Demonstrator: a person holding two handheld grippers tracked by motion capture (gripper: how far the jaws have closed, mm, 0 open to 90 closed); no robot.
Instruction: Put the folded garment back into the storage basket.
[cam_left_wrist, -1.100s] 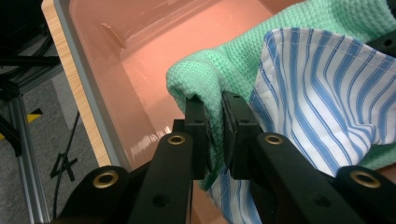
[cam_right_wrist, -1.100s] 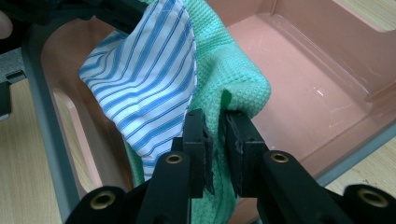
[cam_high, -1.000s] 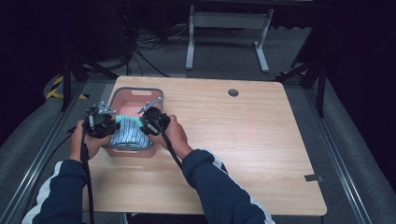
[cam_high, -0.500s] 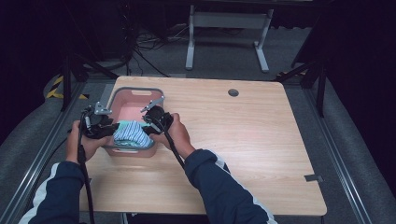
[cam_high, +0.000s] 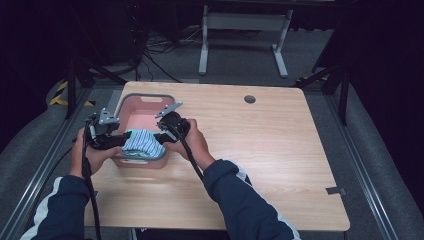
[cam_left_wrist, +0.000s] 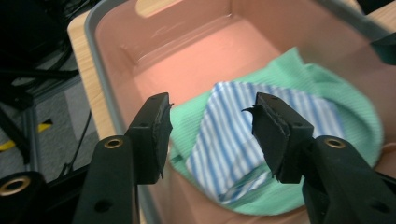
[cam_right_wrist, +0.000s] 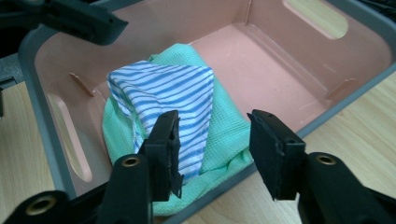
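From the high view, a person's two hands meet over the near end of a pink bin (cam_high: 142, 109) with a grey rim, which sits on the left part of a wooden table (cam_high: 260, 150). The left gripper (cam_high: 116, 140) and the right gripper (cam_high: 161, 136) face each other across a bundle of cloth, but this view is too small to tell how the jaws stand.

The left gripper view settles that for the left gripper (cam_left_wrist: 211, 122): its jaws stand wide apart and hold nothing. Between and just beyond the fingers (cam_left_wrist: 154, 133) lies a striped cloth (cam_left_wrist: 243, 135), blue and white, folded on top of a green cloth (cam_left_wrist: 322, 100). Both cloths rest inside the bin (cam_left_wrist: 116, 98), against its near wall. Past the fingertips the bare pink floor of the bin runs to the far wall with its handle slot.

The right gripper view shows the right gripper (cam_right_wrist: 212, 135) equally wide open and empty. The striped cloth (cam_right_wrist: 163, 93) rises in a peak just beyond its fingers (cam_right_wrist: 163, 149), with one finger in front of the cloth's lower edge; whether it touches cannot be told. The green cloth (cam_right_wrist: 224, 135) spills out between the fingers and laps over the bin's near rim (cam_right_wrist: 289, 130). Beyond the cloths, at the upper left, a black jaw of the left gripper (cam_right_wrist: 79, 18) shows above the bin's far rim.
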